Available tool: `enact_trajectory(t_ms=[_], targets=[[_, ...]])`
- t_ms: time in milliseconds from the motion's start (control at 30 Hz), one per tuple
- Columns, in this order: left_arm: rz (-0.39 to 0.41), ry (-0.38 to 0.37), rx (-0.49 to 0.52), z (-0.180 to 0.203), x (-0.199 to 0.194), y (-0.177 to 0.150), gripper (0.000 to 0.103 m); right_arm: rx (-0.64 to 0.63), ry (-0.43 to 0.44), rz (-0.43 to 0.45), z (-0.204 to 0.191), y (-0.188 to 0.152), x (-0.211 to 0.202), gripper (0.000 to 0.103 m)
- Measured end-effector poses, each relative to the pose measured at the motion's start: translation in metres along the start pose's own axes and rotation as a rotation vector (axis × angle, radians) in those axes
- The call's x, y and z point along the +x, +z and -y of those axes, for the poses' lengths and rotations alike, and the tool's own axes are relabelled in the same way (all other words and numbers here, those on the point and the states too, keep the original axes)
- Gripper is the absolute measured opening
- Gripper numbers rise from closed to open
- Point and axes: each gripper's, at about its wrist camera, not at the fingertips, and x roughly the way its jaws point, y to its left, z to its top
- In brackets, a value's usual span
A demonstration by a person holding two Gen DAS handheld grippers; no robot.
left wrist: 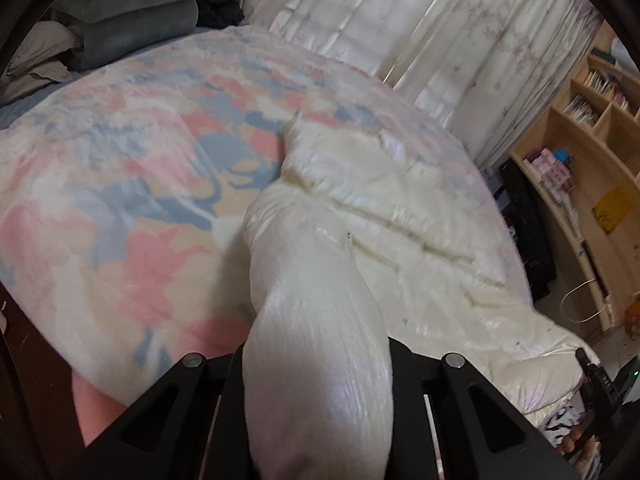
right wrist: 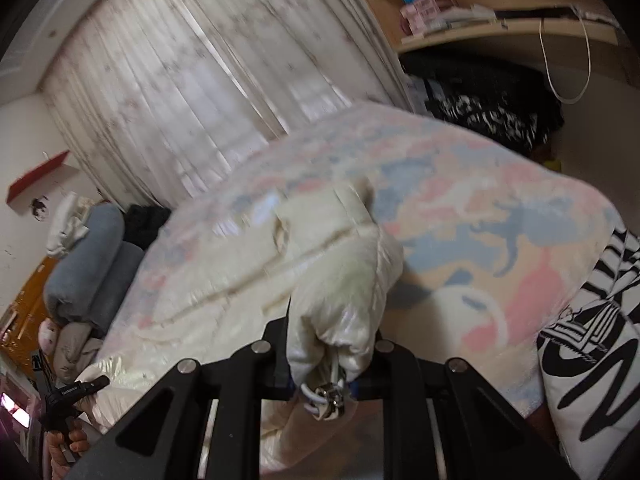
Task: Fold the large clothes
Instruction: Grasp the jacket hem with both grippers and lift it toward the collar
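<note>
A floral blanket (left wrist: 132, 184) covered the bed; left gripper (left wrist: 318, 364) pinched the cream puffer jacket (left wrist: 384, 200) at six o'clock, right gripper (right wrist: 334, 364) clamped its corner likewise

Both wrist views look close down along their claws from opposite sides, sharing the floral bedspread (left wrist: 120, 184) and curtain (right wrist: 180, 92)

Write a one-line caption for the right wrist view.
Right gripper clamps the cream jacket by its hem over a floral blanket.
</note>
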Motion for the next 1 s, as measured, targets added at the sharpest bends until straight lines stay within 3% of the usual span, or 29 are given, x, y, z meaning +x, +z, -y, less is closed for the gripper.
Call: enact_trajectory(t_ms=[133,367,500,667,800,867,933,1000], targets=[[0.008,-0.034,-0.019,0.003,-0.013,0.019,0.011,0.020,0.030,0.047,-0.005,0.017,-0.011,0.017],[0.001,-0.088,-0.087,0.013,0.026,0.075,0.012,0.063,0.056,0.068,-0.012,0.062,0.031,0.017],[0.003,-0.088,-0.119,0.016,0.079,0.128,0.015,0.089,0.057,0.064,-0.016,0.105,0.082,0.018],[-0.003,-0.063,-0.142,0.025,0.156,0.188,0.030,0.100,0.015,0.046,-0.022,0.154,0.163,0.019],[-0.040,-0.052,-0.197,0.021,0.213,0.230,0.068,0.107,-0.042,0.014,-0.023,0.193,0.244,0.033],[-0.056,-0.064,-0.239,0.018,0.237,0.245,0.073,0.140,-0.031,-0.052,-0.021,0.206,0.285,0.042],[-0.060,-0.073,-0.254,0.015,0.248,0.251,0.084,0.161,-0.022,-0.090,-0.019,0.209,0.308,0.063],[-0.043,-0.068,-0.235,0.015,0.256,0.258,0.091,0.155,0.001,-0.094,-0.019,0.210,0.320,0.076]])
